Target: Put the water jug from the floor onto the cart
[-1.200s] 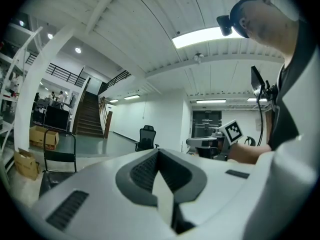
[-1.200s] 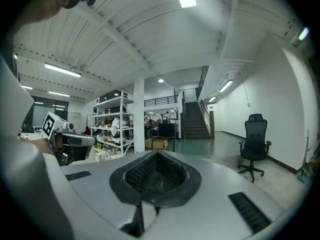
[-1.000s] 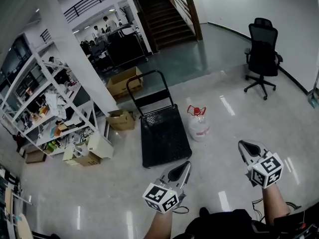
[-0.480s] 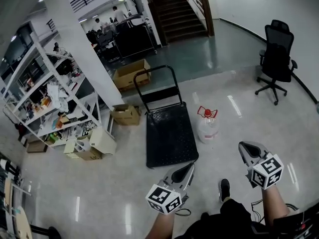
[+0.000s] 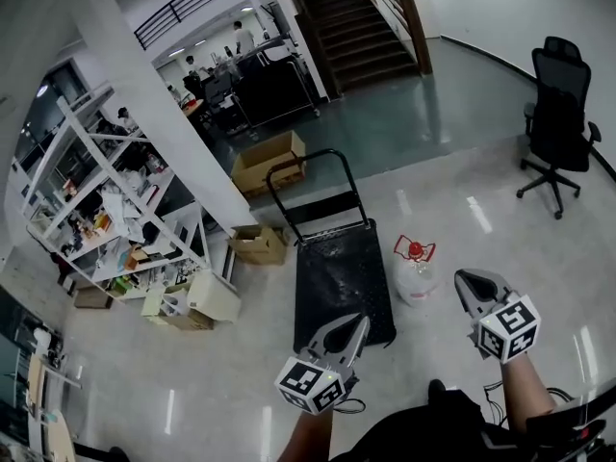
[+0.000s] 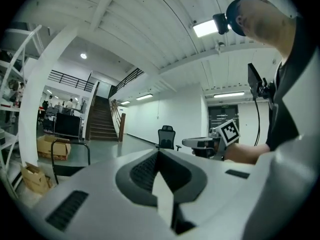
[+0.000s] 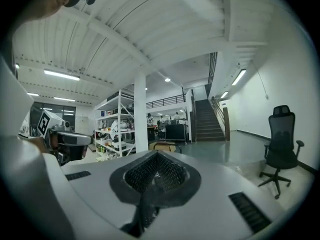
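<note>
Nearby, the water jug (image 5: 416,277) stands on the floor (image 5: 231,383) beside the cart (image 5: 339,269); the left hand-held gripper (image 5: 359,321) and right hand-held gripper (image 5: 463,279) are both closed, empty.

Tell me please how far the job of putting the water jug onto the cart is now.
Done: nothing yet. The water jug stands on the floor beside the cart, whose platform is bare. In hand: the left gripper and the right gripper are both shut and empty, held short of the jug. Left: grip the jug, lift it and set it on the platform.
</note>
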A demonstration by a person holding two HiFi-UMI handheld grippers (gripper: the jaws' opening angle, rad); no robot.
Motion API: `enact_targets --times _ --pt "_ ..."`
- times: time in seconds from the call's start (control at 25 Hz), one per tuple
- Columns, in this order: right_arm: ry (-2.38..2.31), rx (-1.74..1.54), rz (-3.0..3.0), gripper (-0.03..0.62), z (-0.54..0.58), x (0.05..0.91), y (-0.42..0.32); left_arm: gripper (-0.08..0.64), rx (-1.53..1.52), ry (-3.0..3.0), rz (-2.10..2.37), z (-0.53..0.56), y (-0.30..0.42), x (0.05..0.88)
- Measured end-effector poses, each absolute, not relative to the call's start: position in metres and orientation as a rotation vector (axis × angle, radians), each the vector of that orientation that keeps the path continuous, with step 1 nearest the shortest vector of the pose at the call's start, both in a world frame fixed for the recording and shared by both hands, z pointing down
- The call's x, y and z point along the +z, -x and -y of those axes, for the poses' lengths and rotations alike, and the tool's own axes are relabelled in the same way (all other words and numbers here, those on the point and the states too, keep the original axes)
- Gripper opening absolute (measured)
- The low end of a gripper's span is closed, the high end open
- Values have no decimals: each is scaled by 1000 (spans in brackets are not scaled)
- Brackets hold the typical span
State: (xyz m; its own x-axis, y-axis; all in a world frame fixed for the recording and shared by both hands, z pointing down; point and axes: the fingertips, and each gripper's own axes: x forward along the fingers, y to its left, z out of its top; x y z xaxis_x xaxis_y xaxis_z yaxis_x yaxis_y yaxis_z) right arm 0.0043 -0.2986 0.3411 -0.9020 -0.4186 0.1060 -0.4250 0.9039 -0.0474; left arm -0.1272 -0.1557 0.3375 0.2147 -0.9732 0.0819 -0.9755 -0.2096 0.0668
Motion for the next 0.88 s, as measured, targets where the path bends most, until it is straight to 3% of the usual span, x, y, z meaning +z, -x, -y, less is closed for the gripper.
enact_targets --times 0.36,0.88 --pt "-580 113 2985 0 431 339 24 1 31 -2316 1937 283 146 326" --pt "-663 154 3014 0 514 345 92 0 54 -2341 1921 368 213 337"
